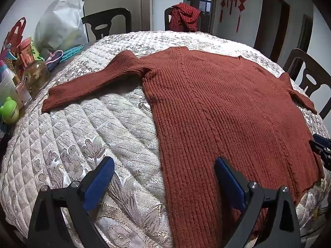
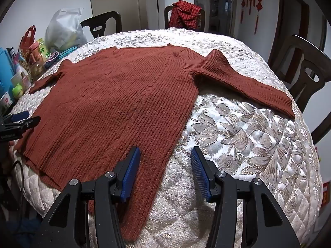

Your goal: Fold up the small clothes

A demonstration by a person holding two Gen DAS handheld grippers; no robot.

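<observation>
A rust-brown ribbed knit sweater (image 1: pixel 217 111) lies flat on the quilted table cover, neck away from me, both sleeves spread out. It also shows in the right wrist view (image 2: pixel 115 107). My left gripper (image 1: pixel 164 165) is open and empty, straddling the sweater's left edge near the hem. My right gripper (image 2: pixel 165 155) is open and empty, straddling the sweater's right edge near the hem. The left sleeve (image 1: pixel 86 82) reaches toward the clutter. The right sleeve (image 2: pixel 248 82) reaches toward the right chair. Each gripper shows at the edge of the other's view, the right one (image 1: pixel 321 148) and the left one (image 2: pixel 18 122).
A beige floral quilted cover (image 1: pixel 82 144) spreads over the table. Bottles, jars, a green toy and a plastic bag (image 1: pixel 60 26) crowd the left edge. Dark chairs stand around; the far one (image 1: pixel 184 18) carries a red checked garment.
</observation>
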